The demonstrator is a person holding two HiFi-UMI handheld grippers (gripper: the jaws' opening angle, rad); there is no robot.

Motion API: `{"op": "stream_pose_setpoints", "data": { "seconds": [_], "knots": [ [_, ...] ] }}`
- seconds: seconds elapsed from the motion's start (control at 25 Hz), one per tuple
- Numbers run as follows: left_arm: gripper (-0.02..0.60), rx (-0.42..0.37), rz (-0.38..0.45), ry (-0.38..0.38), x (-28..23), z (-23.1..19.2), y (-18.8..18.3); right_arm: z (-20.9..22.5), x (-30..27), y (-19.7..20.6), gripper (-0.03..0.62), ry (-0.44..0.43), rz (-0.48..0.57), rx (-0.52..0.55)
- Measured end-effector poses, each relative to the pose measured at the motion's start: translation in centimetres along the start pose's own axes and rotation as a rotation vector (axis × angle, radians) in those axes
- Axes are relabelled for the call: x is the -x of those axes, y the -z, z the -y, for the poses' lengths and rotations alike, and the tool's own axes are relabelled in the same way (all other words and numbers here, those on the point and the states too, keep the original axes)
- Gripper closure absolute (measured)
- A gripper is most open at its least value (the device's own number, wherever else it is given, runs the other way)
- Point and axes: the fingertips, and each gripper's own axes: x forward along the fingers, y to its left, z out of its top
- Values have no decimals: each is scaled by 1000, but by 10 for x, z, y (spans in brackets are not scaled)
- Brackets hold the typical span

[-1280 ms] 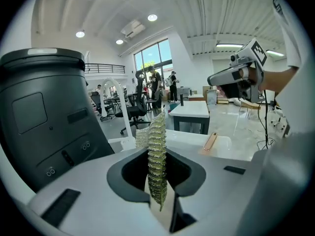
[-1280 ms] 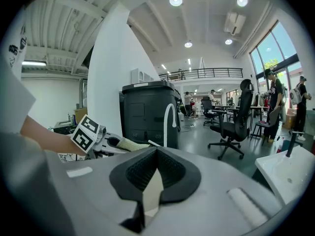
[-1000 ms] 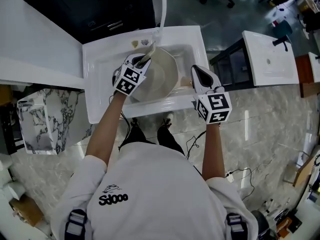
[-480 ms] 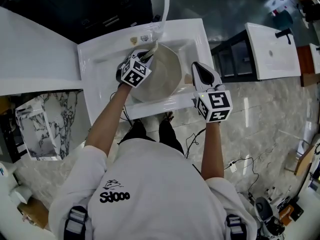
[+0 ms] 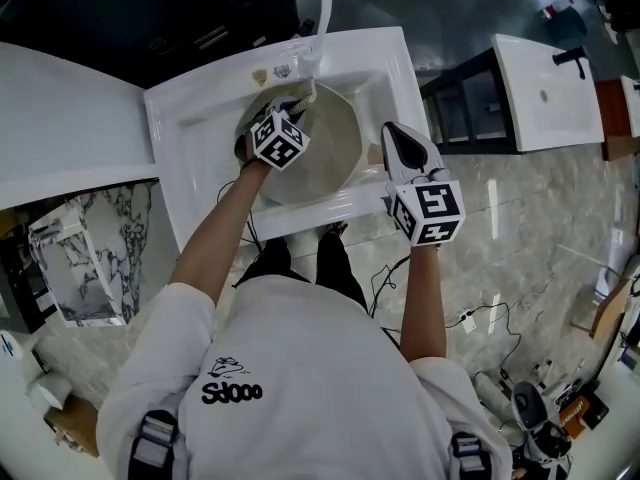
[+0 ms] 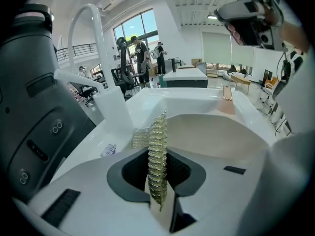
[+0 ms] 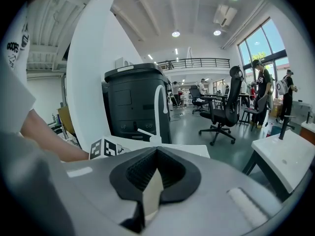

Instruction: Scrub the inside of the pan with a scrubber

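Left tool (image 6: pixel 158 177): jaws drawn in tight on a pale yellow-green mesh scrubber (image 6: pixel 157 132), which stands on edge between the pads and juts out past the tips.
Scrubber, position: ahead of the left tool, at the far rim of the cream round pan (image 5: pixel 328 156); contact with the pan wall cannot be told.
Right tool (image 7: pixel 153 181): jaws closed on a thin cream edge, a part of the pan at its right side.
Pan, position: between the two tools, tilted inside the white ceramic sink (image 5: pixel 200 138), open side towards the left tool.
Sink, position: under both tools, set in a white worktop (image 5: pixel 70 108).
White curved tap (image 6: pixel 86 28): beyond the left tool, to its left, just behind the pan.
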Motion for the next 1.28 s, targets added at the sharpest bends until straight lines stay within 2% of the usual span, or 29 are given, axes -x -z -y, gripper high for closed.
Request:
{"op": "stream_pose_setpoints", "data": {
  "seconds": [0.36,0.68,0.96,1.28],
  "knots": [
    [514,74,-38,78,-32,21,-5,6,1,8,585,11,-14,-20],
    [512,100,-104,99,-55,32,-10,9,5,19,585,17,-38,-36],
    [512,106,-74,142,-60,46,-19,15,5,21,585,25,-44,-37],
    [512,40,-21,276,-56,89,-36,11,8,21,585,24,-42,-34]
  ]
}}
